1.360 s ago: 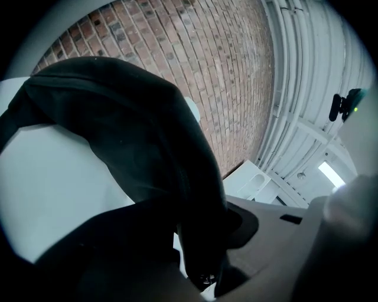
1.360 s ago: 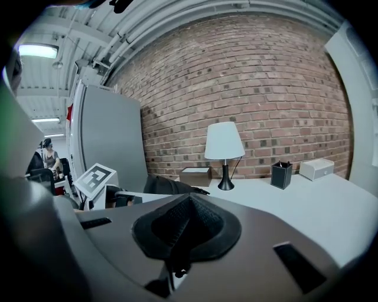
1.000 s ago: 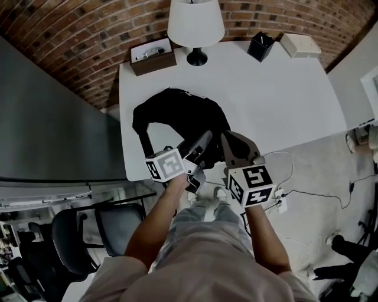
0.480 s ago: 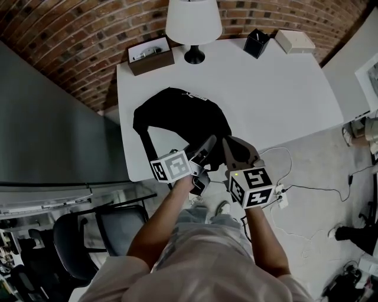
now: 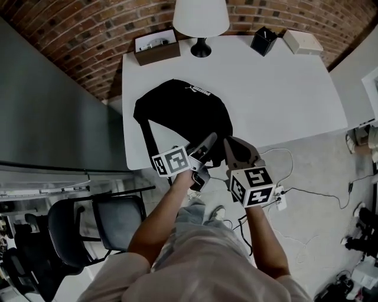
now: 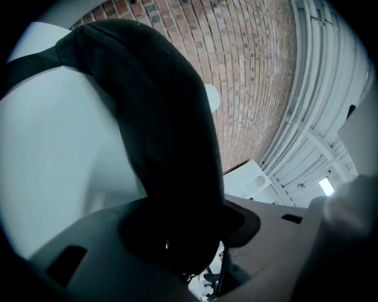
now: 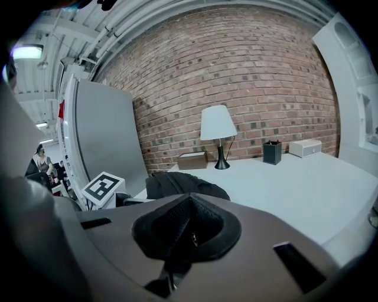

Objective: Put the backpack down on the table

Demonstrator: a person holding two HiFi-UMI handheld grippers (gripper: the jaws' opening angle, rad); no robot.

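**Asker:** Where is the backpack now?

**Me:** The backpack [image 5: 183,112] lies on the white bench [image 5: 283,94], nearer to me than the lamp [image 5: 201,17] and a little to the lamp's left. Measured against the lamp, it is where it was a second ago.

**Asker:** So what has changed?

**Me:** The grip of my left claw [image 5: 209,144]. It sits at the backpack's edge farthest from the lamp, as before, but its jaws have just been opening. The black fabric runs between the pads [image 6: 242,223], and a thin sliver of light shows beside it. I call that claw released, with the cloth lying loose in it.

**Asker:** And the right one?

**Me:** My right claw [image 5: 231,147] is next to the left, also on the side of the backpack away from the lamp, the same station as a second ago. Its own pads [image 7: 217,226] are clenched together. I see nothing caught between them. The backpack lies beyond their tips, toward the lamp.

**Asker:** Anything else moved?

**Me:** No. The brown box [image 5: 156,47] is still just left of the lamp's foot, and the black cup [image 5: 263,41] is still to the lamp's right.
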